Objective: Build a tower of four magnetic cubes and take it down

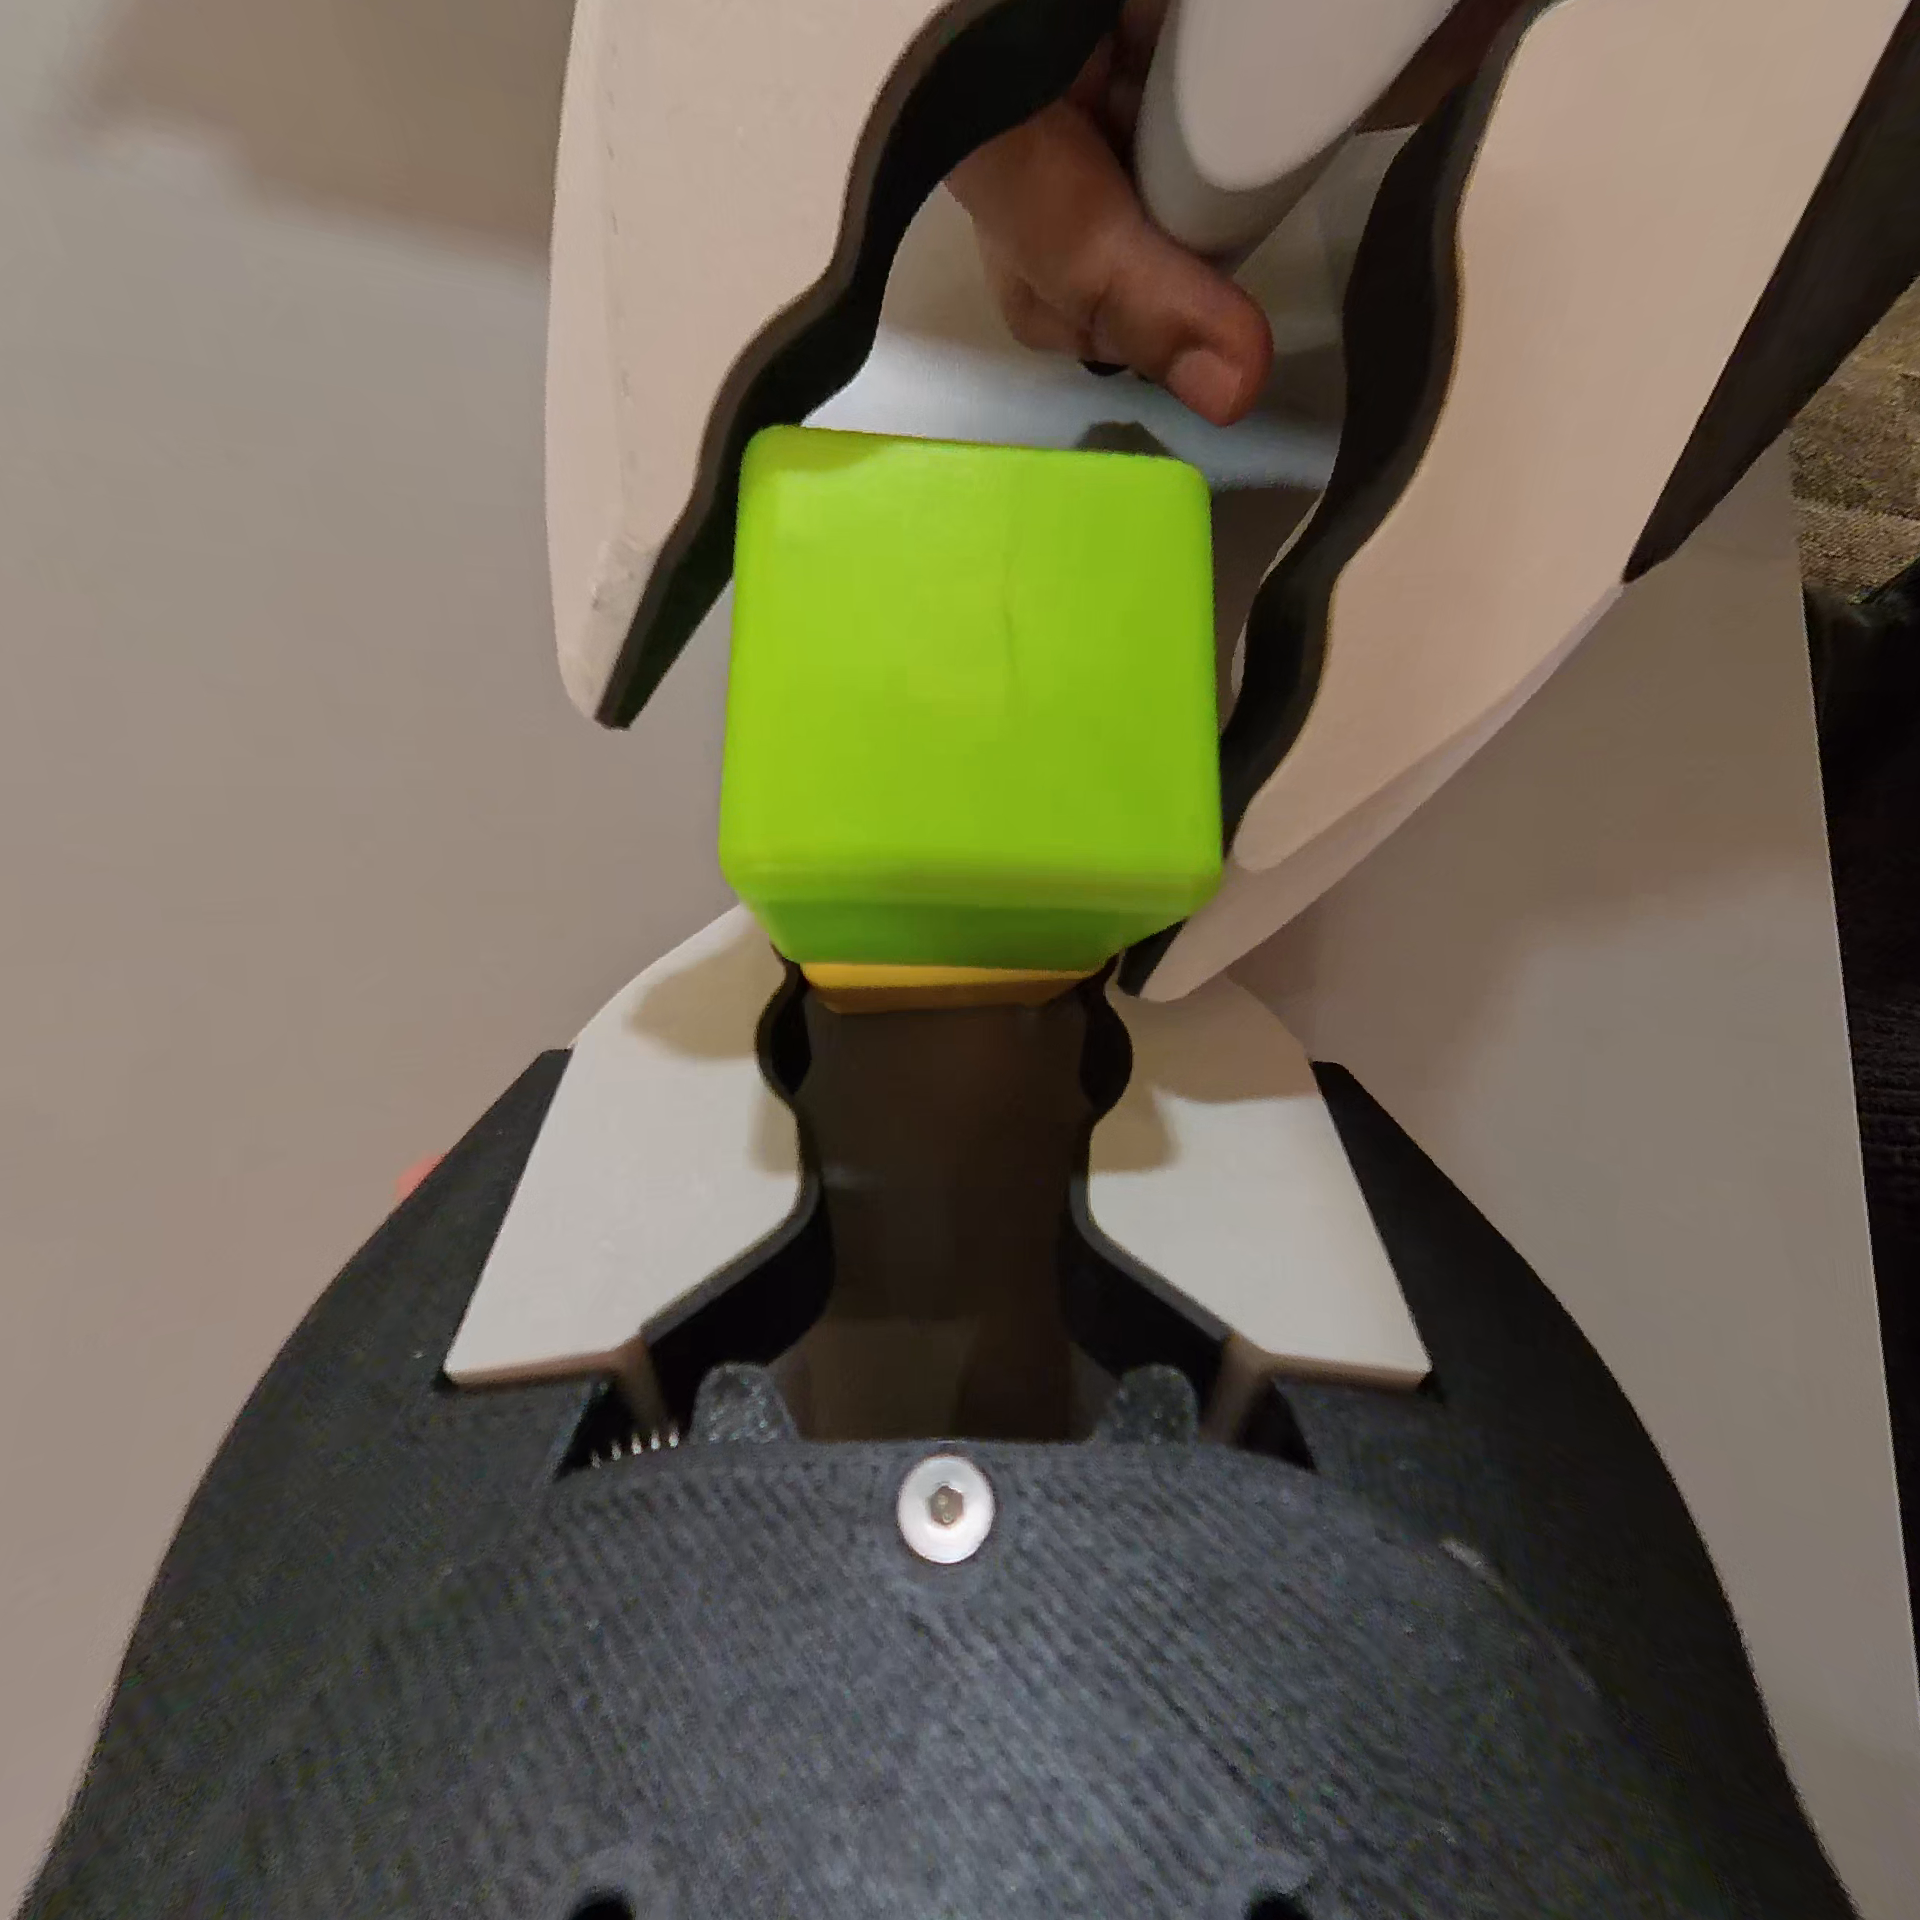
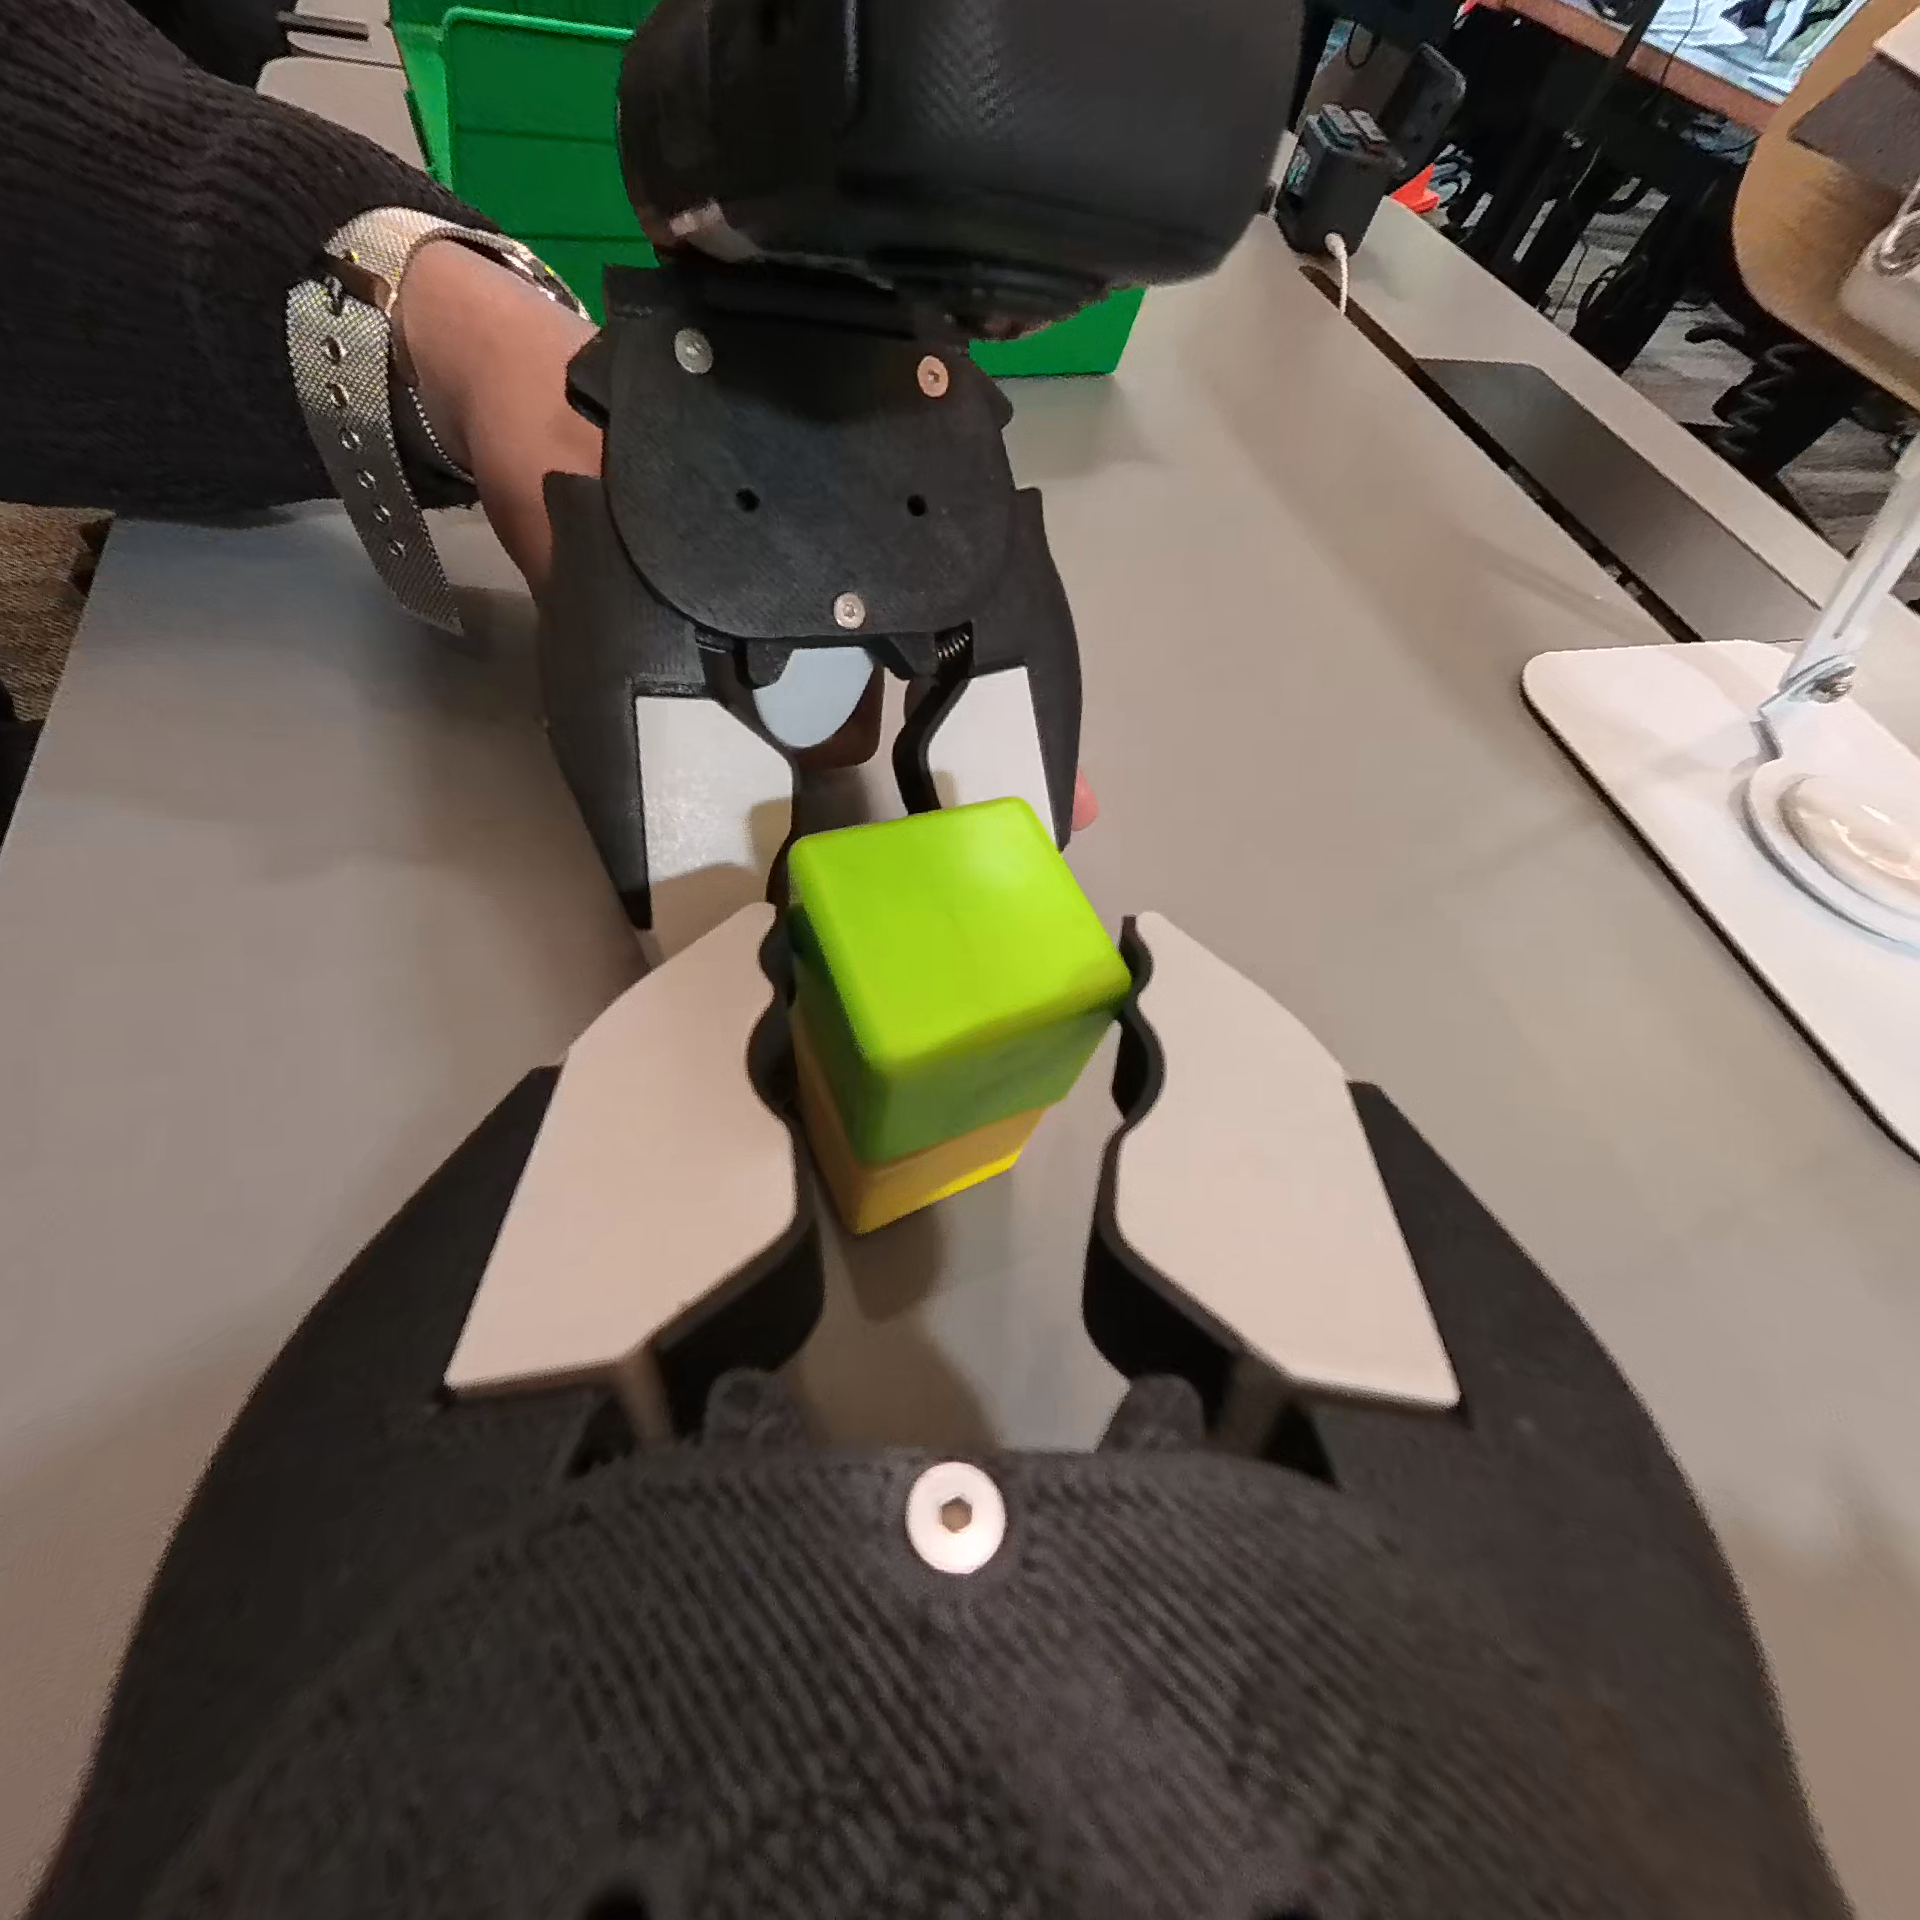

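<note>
A lime green cube (image 2: 945,956) sits, turned a little, on a yellow cube (image 2: 914,1174) on the grey table (image 2: 312,987). My right gripper (image 2: 951,935) is shut on the green cube, one finger on each side. In the left wrist view the right gripper (image 1: 883,852) comes in from above around the green cube (image 1: 966,675). My left gripper (image 1: 935,966) points down from the far side. Its jaws stand cube-wide against the sides of the yellow cube (image 1: 935,982), only a strip of which shows under the green one. The left gripper's black body (image 2: 810,499) shows behind the stack.
A green bin (image 2: 540,135) stands at the table's far end. A white base plate with a clear stand (image 2: 1662,790) lies to the right. A person's sleeve and metal watch band (image 2: 353,416) reach in from the left. A hand (image 1: 1122,291) grips the right gripper's handle. The tips of one gripper are about 6 cm away from the tips of the other.
</note>
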Demonstrator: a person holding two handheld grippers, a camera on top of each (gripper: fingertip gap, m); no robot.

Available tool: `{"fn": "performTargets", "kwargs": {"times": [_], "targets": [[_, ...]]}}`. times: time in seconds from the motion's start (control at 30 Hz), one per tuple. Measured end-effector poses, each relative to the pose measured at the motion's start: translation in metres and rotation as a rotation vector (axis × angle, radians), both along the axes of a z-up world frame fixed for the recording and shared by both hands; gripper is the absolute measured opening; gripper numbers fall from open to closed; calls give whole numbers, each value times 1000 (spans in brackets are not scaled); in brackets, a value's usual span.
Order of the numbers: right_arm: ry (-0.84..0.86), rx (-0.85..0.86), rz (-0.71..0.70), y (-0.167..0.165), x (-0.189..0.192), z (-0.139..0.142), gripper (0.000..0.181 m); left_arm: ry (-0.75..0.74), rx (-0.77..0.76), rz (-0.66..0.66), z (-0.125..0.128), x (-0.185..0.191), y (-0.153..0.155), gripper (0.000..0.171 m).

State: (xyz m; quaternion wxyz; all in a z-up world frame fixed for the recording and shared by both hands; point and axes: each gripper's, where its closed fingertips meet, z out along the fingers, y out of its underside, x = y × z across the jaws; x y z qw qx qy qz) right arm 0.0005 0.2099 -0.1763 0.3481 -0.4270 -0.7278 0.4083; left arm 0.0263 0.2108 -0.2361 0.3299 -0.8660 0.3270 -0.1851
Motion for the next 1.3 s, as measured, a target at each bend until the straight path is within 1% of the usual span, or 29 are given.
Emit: {"fn": "performTargets", "kwargs": {"times": [0.27,0.33,0.4,0.43,0.57,0.63,0.73,0.83,0.93,1.03,1.17,1.23,1.3], "targets": [[8,22,-16,2,-1,1,60,6,4,-1,0,0,0,50],[18,56,-56,11,-2,2,60,6,5,0,0,0,0,50],[27,116,-118,27,-1,5,60,10,6,-16,0,2,-2,50],[36,111,-138,33,0,8,60,17,11,-16,-1,2,-2,50],[105,-24,-209,53,6,34,60,21,14,-16,-1,2,-2,50],[114,-55,-237,61,11,46,60,19,12,-16,-1,2,-2,49],[116,-75,-242,68,21,75,60,22,11,-16,-1,2,-2,49],[147,-41,-242,77,40,111,60,21,8,-16,-1,2,-2,49],[122,75,-296,102,69,132,60,24,9,-15,-1,2,-2,50],[54,179,-408,139,106,139,60,29,12,-14,-2,2,-1,50],[18,145,-486,162,144,153,60,31,12,-13,-2,2,-1,50],[-27,160,-528,171,159,153,60,33,13,-13,-2,2,-1,50],[-84,202,-602,187,173,144,60,35,14,-13,-2,2,-1,50]]}}
